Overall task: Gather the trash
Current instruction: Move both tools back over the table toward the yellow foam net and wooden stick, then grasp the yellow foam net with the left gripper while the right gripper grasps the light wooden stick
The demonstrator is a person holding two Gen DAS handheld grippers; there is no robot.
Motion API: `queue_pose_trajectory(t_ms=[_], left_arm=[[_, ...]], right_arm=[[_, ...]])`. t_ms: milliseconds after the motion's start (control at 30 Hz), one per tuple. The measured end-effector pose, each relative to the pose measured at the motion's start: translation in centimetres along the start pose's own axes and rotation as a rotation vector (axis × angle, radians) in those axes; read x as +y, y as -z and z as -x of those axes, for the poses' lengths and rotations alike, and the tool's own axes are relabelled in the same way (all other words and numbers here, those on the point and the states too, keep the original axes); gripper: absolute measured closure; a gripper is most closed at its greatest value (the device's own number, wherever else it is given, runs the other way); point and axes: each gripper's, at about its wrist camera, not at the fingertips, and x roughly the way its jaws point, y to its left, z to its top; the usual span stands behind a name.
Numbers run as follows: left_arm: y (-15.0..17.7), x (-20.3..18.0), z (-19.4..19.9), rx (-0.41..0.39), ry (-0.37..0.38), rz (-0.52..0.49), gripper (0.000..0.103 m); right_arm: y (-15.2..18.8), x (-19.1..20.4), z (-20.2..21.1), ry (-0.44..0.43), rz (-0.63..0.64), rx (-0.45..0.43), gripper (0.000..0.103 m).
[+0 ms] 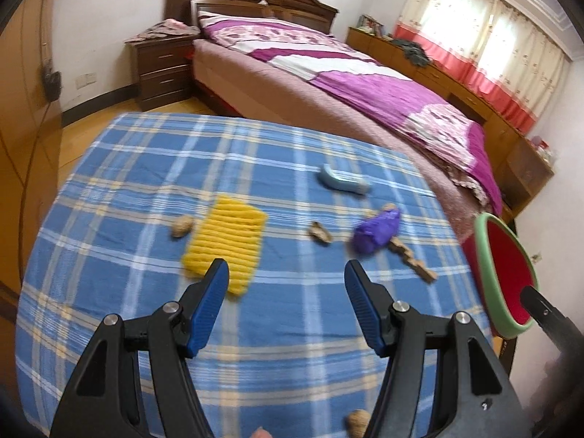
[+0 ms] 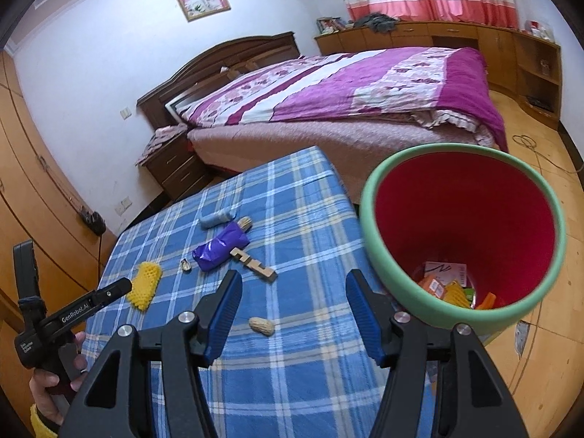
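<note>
On the counter (image 2: 292, 376) draped in a blue plaid cloth, beside a bed with a purple and white floral quilt (image 2: 346, 87), the litter lies scattered. Just off the counter's right edge stands a round bin with a green rim and red inside (image 2: 372, 219), some orange and white packets at its bottom. Both claws hang above the near part of the cloth with jaws apart and nothing between them: the left claw (image 1: 286, 273) and the right claw (image 2: 294, 284). Ahead of the left claw and touching its left finger in the picture is a yellow ribbed foam sleeve (image 1: 226, 237); farther out lie a crumpled purple wrapper (image 1: 376, 230), a pale blue plastic piece (image 1: 343, 182) and a notched wooden strip (image 1: 412, 261). A whole peanut in its shell (image 2: 261, 326) rests between the right claw's fingers in view (on the cloth, below them). A peanut shell fragment (image 1: 319, 233) lies near the wrapper.
</note>
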Motion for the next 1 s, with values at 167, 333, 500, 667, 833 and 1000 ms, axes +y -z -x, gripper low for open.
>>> queue_pose_trajectory(t_ms=[167, 333, 500, 667, 833, 1000], left_arm=[[-0.5, 2.1, -1.1, 0.009, -0.057, 0.019, 0.038], [-1.0, 3.8, -2.6, 0.034, -0.089, 0.048, 0.037], [-1.0, 4.4, -4.5, 0.058, -0.125, 0.047, 0.037], [-0.8, 4.6, -5.8, 0.081, -0.139, 0.056, 0.038], [-1.0, 4.2, -6.3, 0.059, -0.155, 0.039, 0.038], [-0.9, 4.0, -6.4, 0.049, -0.150, 0.044, 0.038]], right_arm=[[-0.5, 1.2, -2.2, -0.006, 0.036, 0.037, 0.041], [-1.0, 2.1, -4.9, -0.008, 0.066, 0.081, 0.041], [-1.2, 2.9, -7.4, -0.006, 0.101, 0.129, 0.041], [-1.4, 3.5, -9.7, -0.003, 0.135, 0.168, 0.041], [-1.3, 3.8, -11.4, 0.009, 0.174, 0.196, 0.041], [-1.1, 4.0, -12.7, 0.010, 0.199, 0.220, 0.041]])
